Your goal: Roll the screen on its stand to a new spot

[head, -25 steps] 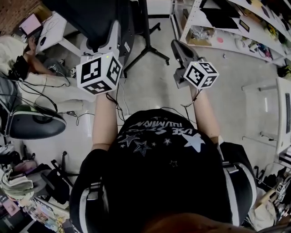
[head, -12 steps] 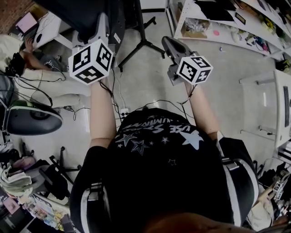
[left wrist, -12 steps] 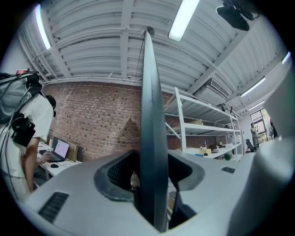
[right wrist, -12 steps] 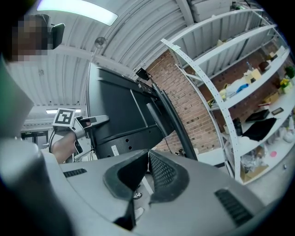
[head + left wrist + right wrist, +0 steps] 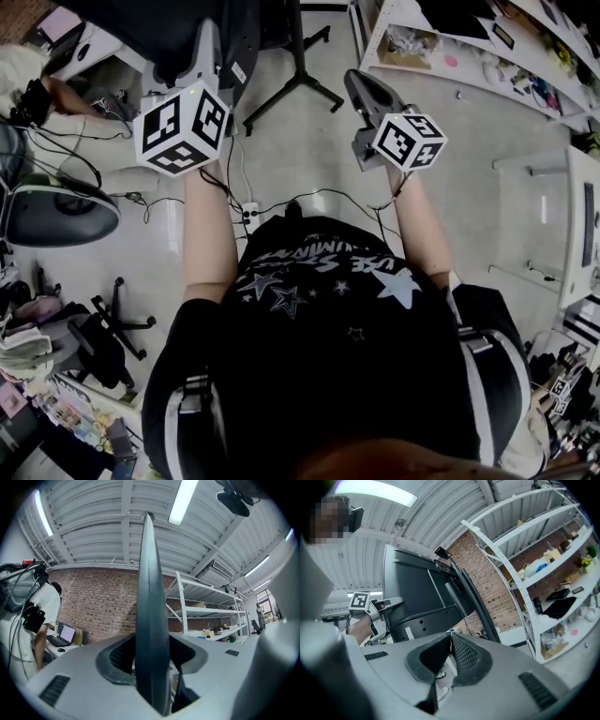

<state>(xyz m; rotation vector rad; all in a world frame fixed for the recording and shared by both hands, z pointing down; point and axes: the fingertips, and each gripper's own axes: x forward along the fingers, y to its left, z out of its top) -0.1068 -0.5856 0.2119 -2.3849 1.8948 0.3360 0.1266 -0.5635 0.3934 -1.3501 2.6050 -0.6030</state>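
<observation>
Holding the screen (image 5: 155, 30) by its thin edge with the left gripper (image 5: 209, 37), clamped on it after just squeezing in a bit. Carrying nothing in the right gripper (image 5: 450, 644), pressed tight together, out near the stand (image 5: 297, 47). Looks like the rolling step, mid-push. Next, most likely: push slow and even, and watch out for the cables (image 5: 319, 192) on the floor.

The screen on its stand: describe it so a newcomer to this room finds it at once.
In the head view, find the white shelving at the upper right, then go left past the black tripod legs. The screen is the broad black slab at the top left, the largest dark panel.
</observation>
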